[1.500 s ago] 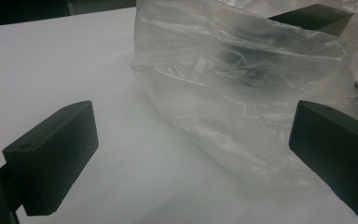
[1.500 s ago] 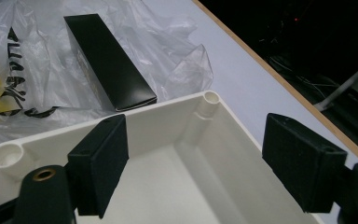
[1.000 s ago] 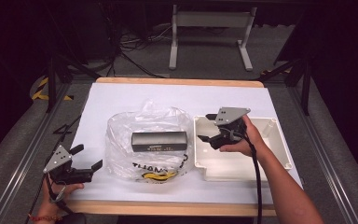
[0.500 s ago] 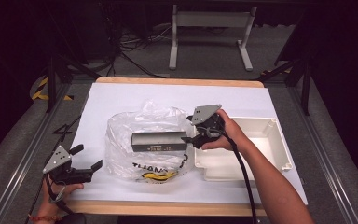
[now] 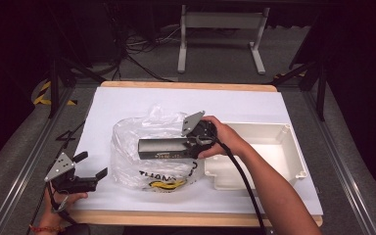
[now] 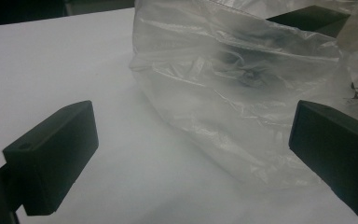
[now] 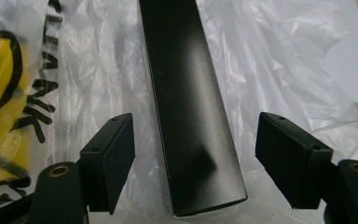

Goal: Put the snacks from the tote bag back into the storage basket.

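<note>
While it lies flat on the crumpled plastic bag (image 5: pixel 152 156), the long black box (image 7: pixel 191 107) runs lengthwise straight out from between the jaws of the right gripper (image 7: pixel 193 158), its near end level with the two black pads. A gap shows on each side, so the pads do not press on it; the jaws have just been closing and stand at a middling width, with the box between them. Its surface is matt and smooth, with sharp straight edges and a square-cut end, and a soft sheen runs along its top face. In the high view the box (image 5: pixel 165 147) is a slim dark bar with small pale print along its side, and the right gripper (image 5: pixel 196 142) meets its right end, the hand (image 5: pixel 223 139) wrapped around the gripper's body.

Under and around the fingers the bag is thin, clear and creased, printed with black letters and a yellow patch to the left of the left pad. Beyond the hand, just beside the bag, stands a shallow cream plastic tray (image 5: pixel 284 139) with rounded corners. Both rest on a white sheet covering the wooden-edged table (image 5: pixel 186 86).

Well apart from the box, the left gripper (image 6: pixel 193 140) has its blocky jaws wide, nothing between them but the bag's wrinkled edge farther ahead.
</note>
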`<control>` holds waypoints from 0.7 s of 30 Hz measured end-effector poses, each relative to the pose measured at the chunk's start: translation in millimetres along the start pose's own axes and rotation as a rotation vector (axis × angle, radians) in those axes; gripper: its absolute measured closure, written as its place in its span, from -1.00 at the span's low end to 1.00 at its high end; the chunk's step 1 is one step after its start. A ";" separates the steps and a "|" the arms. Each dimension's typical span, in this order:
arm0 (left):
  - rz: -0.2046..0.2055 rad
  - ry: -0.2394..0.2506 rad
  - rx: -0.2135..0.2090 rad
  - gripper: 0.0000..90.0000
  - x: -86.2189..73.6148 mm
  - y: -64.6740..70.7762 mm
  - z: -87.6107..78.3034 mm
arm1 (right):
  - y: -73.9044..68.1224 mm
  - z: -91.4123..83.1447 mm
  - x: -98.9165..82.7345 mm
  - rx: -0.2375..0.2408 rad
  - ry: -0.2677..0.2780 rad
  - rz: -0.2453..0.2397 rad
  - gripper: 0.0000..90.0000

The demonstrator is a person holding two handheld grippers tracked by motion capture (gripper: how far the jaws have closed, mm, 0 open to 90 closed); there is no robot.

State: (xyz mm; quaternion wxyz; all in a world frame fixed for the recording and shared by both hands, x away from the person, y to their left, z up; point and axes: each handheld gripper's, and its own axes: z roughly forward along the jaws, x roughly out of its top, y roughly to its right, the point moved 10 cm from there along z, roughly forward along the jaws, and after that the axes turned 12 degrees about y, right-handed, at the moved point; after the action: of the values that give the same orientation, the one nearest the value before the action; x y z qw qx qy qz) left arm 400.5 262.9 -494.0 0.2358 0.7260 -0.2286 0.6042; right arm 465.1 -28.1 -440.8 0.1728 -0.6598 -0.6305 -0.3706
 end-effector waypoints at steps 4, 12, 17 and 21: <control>-0.001 -0.005 0.001 -0.95 -0.3 0.0 -0.1 | -3.4 10.3 -6.7 0.050 -0.065 -0.008 -0.35; -0.002 -0.006 0.000 -0.95 -0.5 0.0 0.0 | 0.6 21.7 -12.6 0.069 -0.156 -0.008 -0.36; -0.003 -0.004 0.002 -0.95 -0.4 0.0 -0.2 | 2.6 27.9 -17.3 0.088 -0.193 0.015 -0.36; -0.005 -0.003 0.000 -0.95 -0.4 0.1 0.1 | 3.0 31.9 -23.5 0.110 -0.228 0.025 -0.30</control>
State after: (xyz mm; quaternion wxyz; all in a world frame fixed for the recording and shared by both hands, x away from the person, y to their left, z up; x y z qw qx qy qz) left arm 400.5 262.8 -494.4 0.2370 0.7276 -0.2270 0.6024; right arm 478.3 -22.9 -477.9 0.1407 -0.6950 -0.6571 -0.2557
